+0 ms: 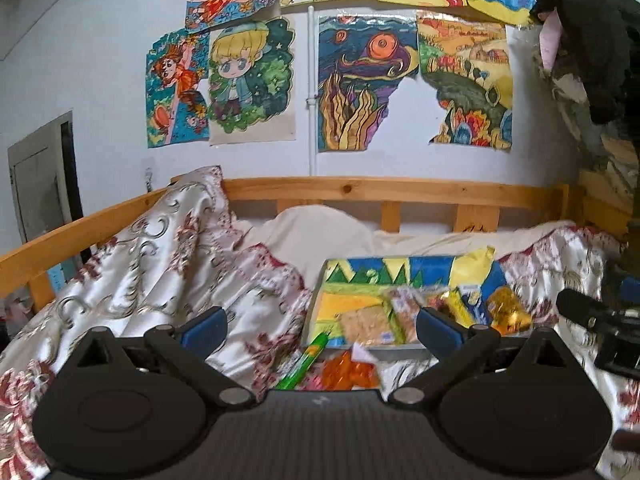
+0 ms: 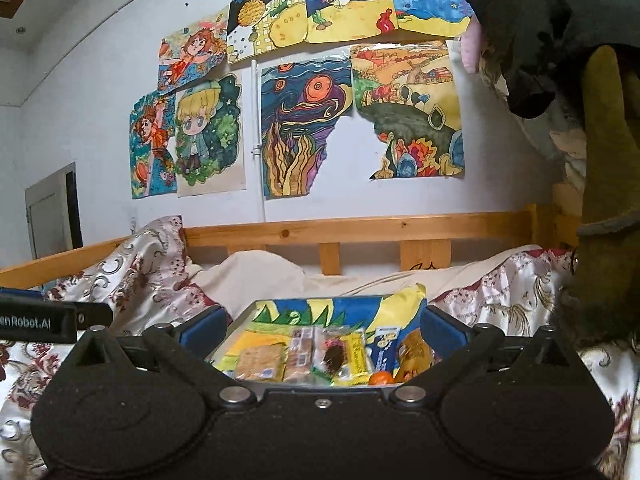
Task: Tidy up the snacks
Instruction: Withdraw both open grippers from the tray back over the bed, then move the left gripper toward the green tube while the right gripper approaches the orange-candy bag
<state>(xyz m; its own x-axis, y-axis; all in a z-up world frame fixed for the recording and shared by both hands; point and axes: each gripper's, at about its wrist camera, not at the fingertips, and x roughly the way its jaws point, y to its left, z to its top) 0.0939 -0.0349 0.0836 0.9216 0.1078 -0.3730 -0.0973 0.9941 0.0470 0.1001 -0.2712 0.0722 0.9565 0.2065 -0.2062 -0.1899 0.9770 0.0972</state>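
Note:
A painted tray (image 1: pixel 352 276) (image 2: pixel 288 308) lies on the bed with several wrapped snacks in it: a cracker pack (image 1: pixel 362 322) (image 2: pixel 258 360), biscuit packs (image 2: pixel 302 354), a yellow pack (image 2: pixel 354 350) and a gold wrapper (image 1: pixel 508 310) (image 2: pixel 414 354). A small orange fruit (image 2: pixel 380 378) sits at the tray's near edge. In front of the tray lie a green stick pack (image 1: pixel 306 362) and an orange sweet bag (image 1: pixel 350 372). My left gripper (image 1: pixel 320 330) is open, held above the bedspread left of the tray, nothing between its fingers. My right gripper (image 2: pixel 322 330) is open wide, with the tray seen between its fingers and nothing held.
A flowered satin bedspread (image 1: pixel 160 264) is bunched up on the left, a cream pillow (image 1: pixel 316 232) behind the tray. A wooden bed rail (image 1: pixel 360 190) runs along the wall. Dark clothes (image 2: pixel 540 32) hang at the upper right. The other gripper (image 1: pixel 600 320) shows at the right edge.

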